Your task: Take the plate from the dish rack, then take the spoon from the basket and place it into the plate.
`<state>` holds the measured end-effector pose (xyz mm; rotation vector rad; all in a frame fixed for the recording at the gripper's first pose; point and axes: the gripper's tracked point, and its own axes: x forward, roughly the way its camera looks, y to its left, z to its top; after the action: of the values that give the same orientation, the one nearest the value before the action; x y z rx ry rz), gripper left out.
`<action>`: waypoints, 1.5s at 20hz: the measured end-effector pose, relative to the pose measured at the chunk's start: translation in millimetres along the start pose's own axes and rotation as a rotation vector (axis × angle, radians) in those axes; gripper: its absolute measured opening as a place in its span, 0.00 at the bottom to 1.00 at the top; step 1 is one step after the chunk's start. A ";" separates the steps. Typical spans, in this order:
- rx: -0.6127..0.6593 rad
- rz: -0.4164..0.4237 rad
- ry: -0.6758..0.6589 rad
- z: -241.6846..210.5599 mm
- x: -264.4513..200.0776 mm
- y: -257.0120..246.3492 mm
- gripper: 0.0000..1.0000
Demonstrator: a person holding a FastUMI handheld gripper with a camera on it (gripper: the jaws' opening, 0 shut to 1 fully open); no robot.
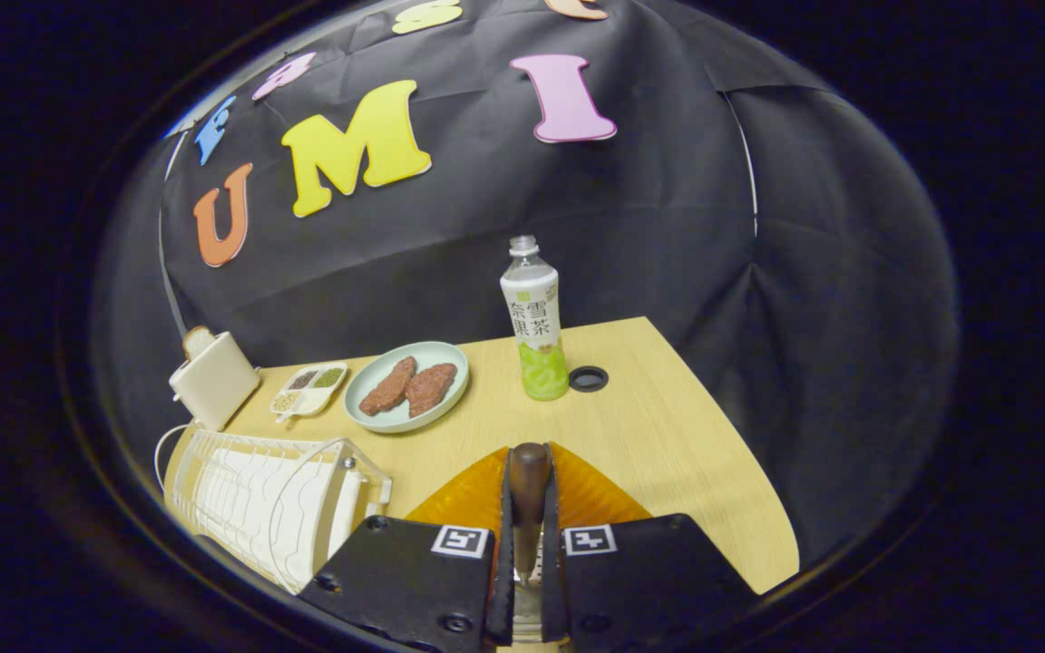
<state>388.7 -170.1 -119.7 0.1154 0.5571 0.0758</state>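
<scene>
My gripper [529, 476] is shut on the spoon [529, 485]. Its brown handle end sticks up between the two fingertips, and a metal part shows lower down in the gap. Right under and just beyond the fingers an orange ribbed plate [600, 497] lies on the wooden table [668, 435], so the spoon hangs over it. The white wire dish rack [259, 494] stands to the left of the fingers at the table's near left corner. Whether the spoon touches the plate is hidden by the fingers.
Beyond the fingers stands a clear drink bottle [536, 331] with a black ring [588, 378] beside it. A pale green dish [406, 386] holds two brown patties. Farther left lie a small divided seasoning tray [309, 388] and a cream box-shaped item [212, 376].
</scene>
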 end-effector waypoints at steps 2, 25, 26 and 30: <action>-0.015 -0.020 -0.028 8.3 -11.2 0.6 0.17; -0.111 -0.044 -0.303 6.6 -264.4 121.3 0.17; -0.112 -0.028 -0.300 -5.1 -275.6 136.0 0.17; -0.133 -0.001 -0.311 -51.6 -306.6 181.5 0.17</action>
<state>94.5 -17.3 20.7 -0.0039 0.2406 0.0917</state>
